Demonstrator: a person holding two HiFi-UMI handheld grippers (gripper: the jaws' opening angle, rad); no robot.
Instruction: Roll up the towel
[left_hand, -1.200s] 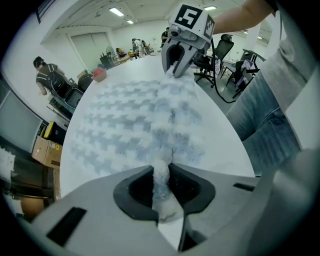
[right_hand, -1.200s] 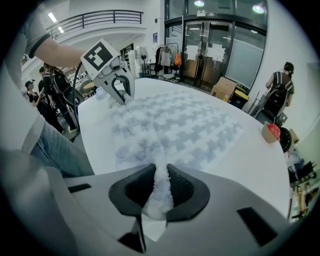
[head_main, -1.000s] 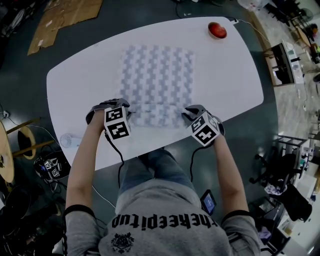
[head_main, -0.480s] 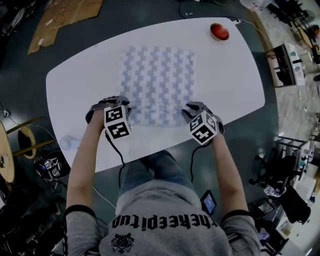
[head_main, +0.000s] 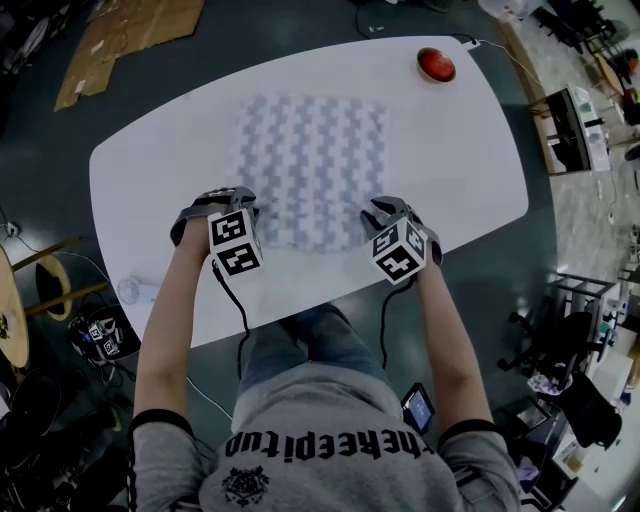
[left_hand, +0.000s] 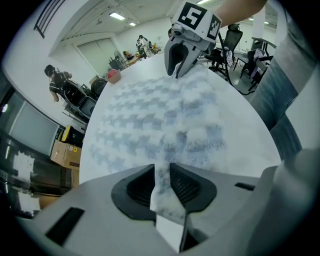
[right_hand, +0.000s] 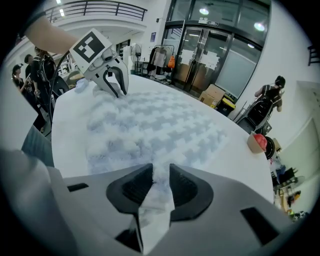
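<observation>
A blue-and-white checked towel (head_main: 312, 150) lies flat on the white table (head_main: 460, 170), with its near edge turned over into a thick fold (head_main: 310, 232). My left gripper (head_main: 240, 205) grips that fold at its left end; in the left gripper view the cloth (left_hand: 172, 130) fills the gap of the gripper (left_hand: 162, 172). My right gripper (head_main: 380, 213) is at the fold's right end. Its jaws have just been opening, but the cloth (right_hand: 150, 120) still sits between the pads of the gripper (right_hand: 161, 175) and touches both. Both grippers point steeply down.
A red round button (head_main: 435, 64) sits at the table's far right corner, with a cable leading off it. Flattened cardboard (head_main: 130, 30) lies on the floor beyond the table. The person's legs are against the near table edge. People and chairs stand in the room behind.
Both grippers have moved a little away from the person across the towel, carrying the turned-over near edge with them. The flat part of the towel looks shorter.
</observation>
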